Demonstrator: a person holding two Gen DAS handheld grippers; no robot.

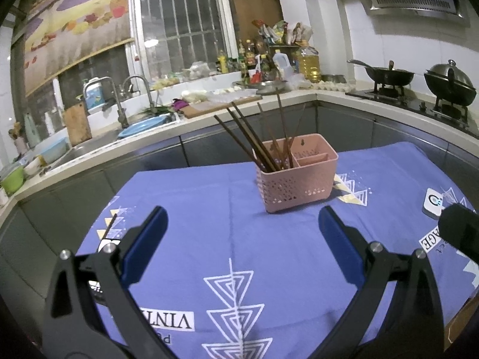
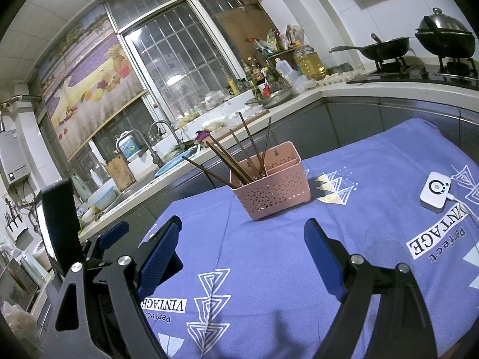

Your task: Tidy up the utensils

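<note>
A pink perforated utensil holder [image 1: 296, 179] stands on the blue cloth [image 1: 227, 239], with several dark brown chopsticks [image 1: 254, 137] leaning out of its left compartment. It also shows in the right wrist view [image 2: 274, 188], with the chopsticks [image 2: 236, 161]. My left gripper [image 1: 242, 227] is open and empty, above the cloth short of the holder. My right gripper [image 2: 244, 239] is open and empty, also short of the holder. One loose chopstick [image 1: 110, 226] lies near the cloth's left edge, partly hidden behind the left finger. The left gripper's body [image 2: 110, 239] shows at left in the right wrist view.
A white device [image 2: 435, 191] with a cable lies on the cloth at right; it also shows in the left wrist view [image 1: 434, 203]. Behind the table runs a counter with a sink [image 1: 89, 146], bottles [image 1: 254, 59] and a stove with a wok [image 1: 389, 74].
</note>
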